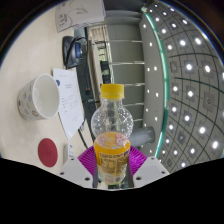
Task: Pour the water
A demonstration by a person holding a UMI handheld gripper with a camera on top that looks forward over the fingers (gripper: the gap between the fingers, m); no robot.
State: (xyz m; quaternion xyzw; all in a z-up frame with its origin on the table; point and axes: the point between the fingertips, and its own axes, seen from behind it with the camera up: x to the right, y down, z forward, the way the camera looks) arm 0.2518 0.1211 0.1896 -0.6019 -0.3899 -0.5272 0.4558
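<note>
A clear plastic bottle with a yellow cap and an orange-yellow label stands between my fingers. My gripper is shut on it: the magenta pads press on the label band from both sides. The bottle points straight ahead along the fingers, cap away from me. A white cup sits on the pale table to the left of the bottle, apart from it. The bottle's base is hidden between the fingers.
A red round disc lies on the table below the cup, left of the fingers. White papers lie between cup and bottle. A dark device sits farther off. A wall with rows of lights fills the right.
</note>
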